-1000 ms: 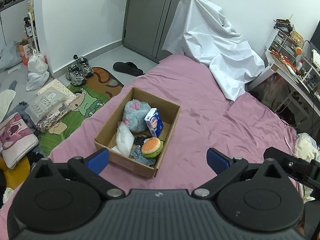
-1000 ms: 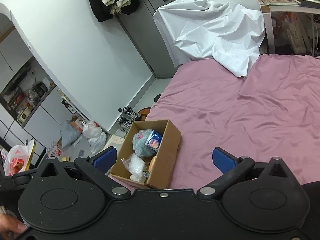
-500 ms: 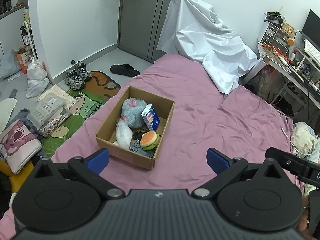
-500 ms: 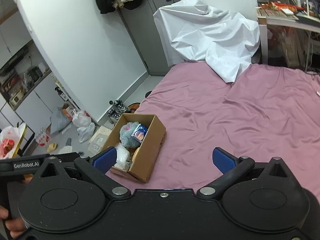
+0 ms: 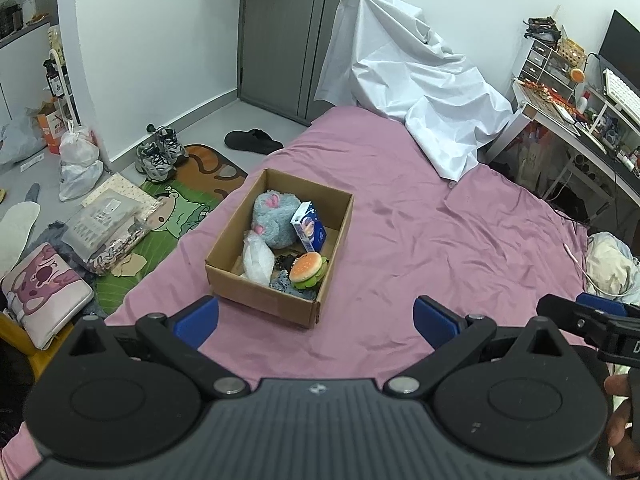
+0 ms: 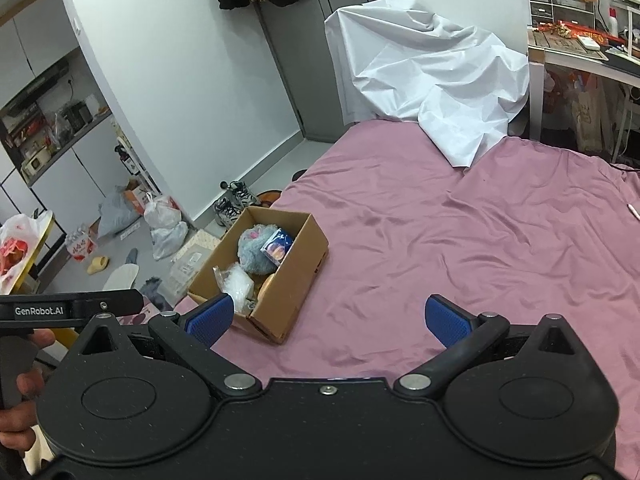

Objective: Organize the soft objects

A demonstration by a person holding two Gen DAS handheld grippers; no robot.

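1. The left gripper (image 5: 316,320) is held above the near part of the pink bed (image 5: 440,248), its blue-padded fingers spread wide with nothing between them, and it points toward the cardboard box (image 5: 264,292).
2. The right gripper (image 6: 328,318) is also above the bed, fingers wide apart and empty; the box lies ahead of it and to its left.
3. A hand (image 6: 18,390) wraps the other tool's handle at the left edge of the right wrist view, and fingertips show at the lower right edge of the left wrist view.
4. The box sits on the bed near its left edge, well apart from the crumpled white sheet (image 5: 416,80) at the far end.
5. Inside the box are a grey plush toy (image 5: 276,216), a blue carton (image 5: 309,227) leaning against it, a clear plastic bag (image 5: 258,258) and a plush hamburger (image 5: 307,268).
6. The left tool's side, seen from the right wrist, reads "GenRobot.AI". The carton's print is too small to read.
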